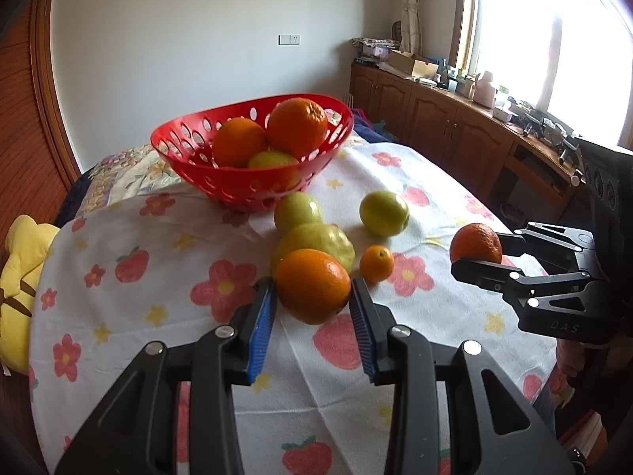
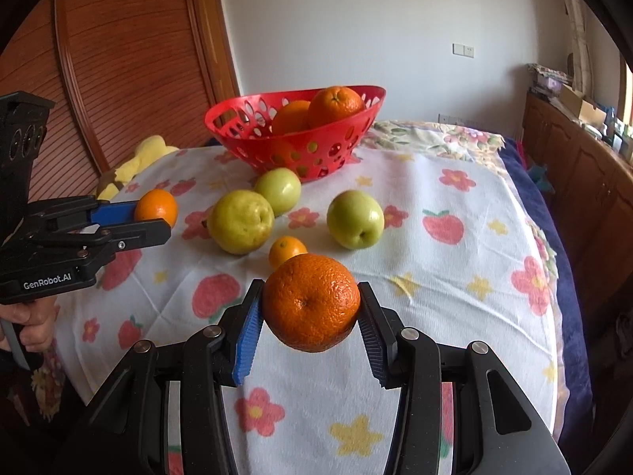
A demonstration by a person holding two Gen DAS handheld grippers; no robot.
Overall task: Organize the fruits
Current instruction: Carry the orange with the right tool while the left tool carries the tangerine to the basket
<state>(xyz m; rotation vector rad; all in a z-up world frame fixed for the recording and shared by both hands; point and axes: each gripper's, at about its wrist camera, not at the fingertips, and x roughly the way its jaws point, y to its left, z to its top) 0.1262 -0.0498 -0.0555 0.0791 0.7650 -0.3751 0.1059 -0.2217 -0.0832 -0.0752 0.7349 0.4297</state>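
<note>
Orange fruit (image 1: 312, 285) in left tool (image 1: 311, 304)

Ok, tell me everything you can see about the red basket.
The red basket is an oval bowl of glossy plastic, its sloping wall punched with round and oval holes and its rim higher at the ends. It stands upright at the far side of the flowered cloth, open side up. Inside lie two oranges and a green fruit. A green apple sits close in front; whether they touch is unclear. Neither gripper is near it.
</note>
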